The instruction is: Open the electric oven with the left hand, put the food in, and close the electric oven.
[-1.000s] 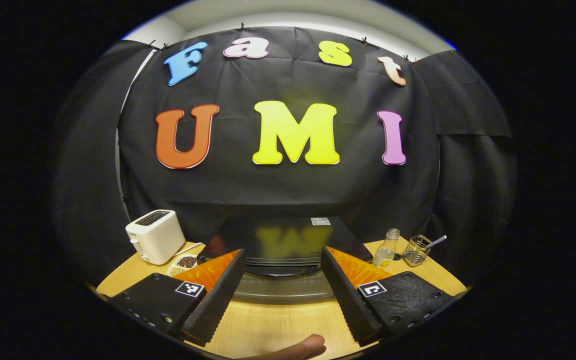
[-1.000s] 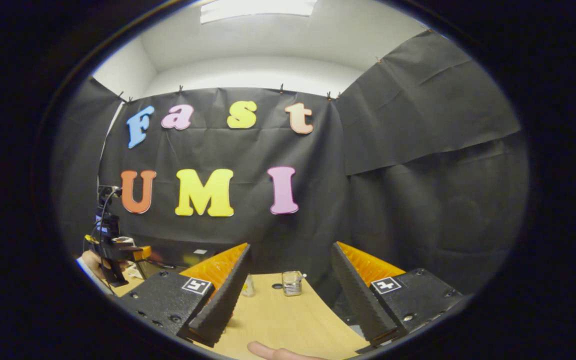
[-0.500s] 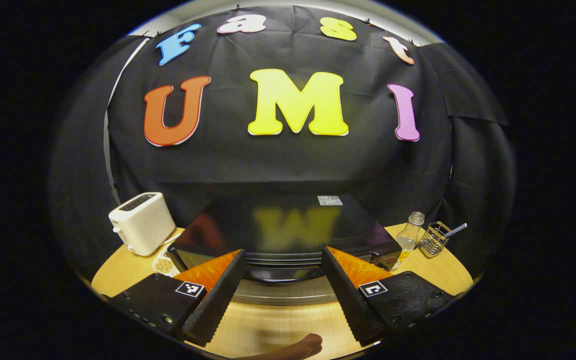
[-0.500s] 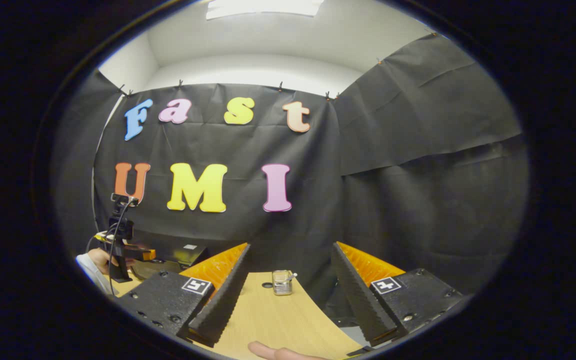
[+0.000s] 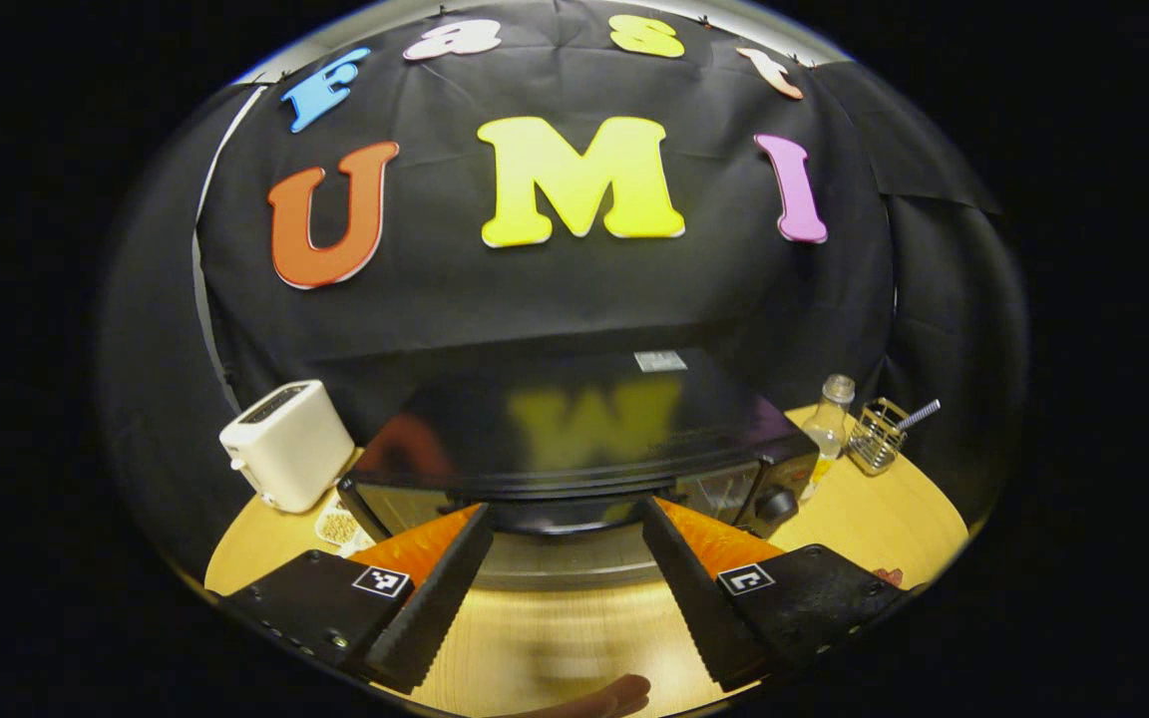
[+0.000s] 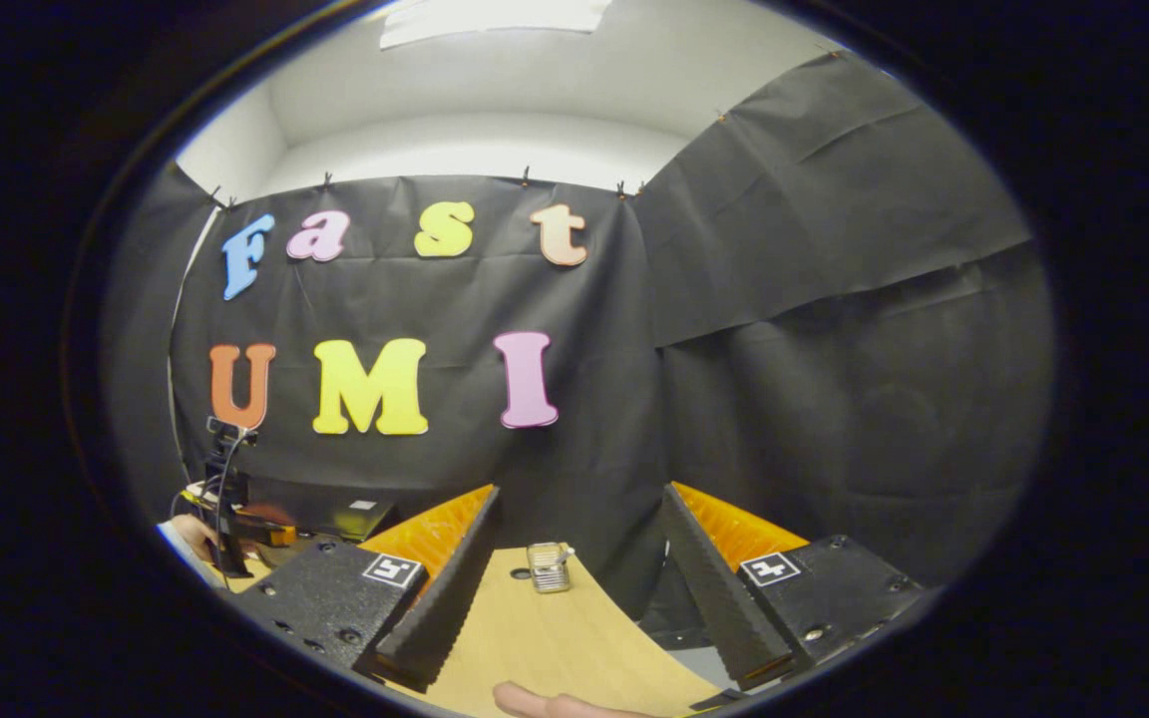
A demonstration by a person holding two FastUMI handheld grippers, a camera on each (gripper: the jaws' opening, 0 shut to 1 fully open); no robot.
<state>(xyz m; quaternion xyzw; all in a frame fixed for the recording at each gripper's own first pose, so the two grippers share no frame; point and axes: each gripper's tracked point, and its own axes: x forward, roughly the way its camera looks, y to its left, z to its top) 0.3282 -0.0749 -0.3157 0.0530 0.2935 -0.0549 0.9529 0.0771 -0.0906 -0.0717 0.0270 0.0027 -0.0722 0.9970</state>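
Holding my left gripper (image 5: pixel 567 598) level over the wooden table (image 5: pixel 555 638), fingers spread wide and empty, I face the black electric oven (image 5: pixel 574 449) just ahead, its door shut. A white toaster (image 5: pixel 285 444) stands left of it, a glass bottle (image 5: pixel 827 424) right. My right gripper (image 6: pixel 579 598) hovers spread and empty, a wire holder (image 6: pixel 549 566) beyond it.

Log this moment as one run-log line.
phase: approach | left gripper: open, facing electric oven handle | door: shut | right gripper: open, empty
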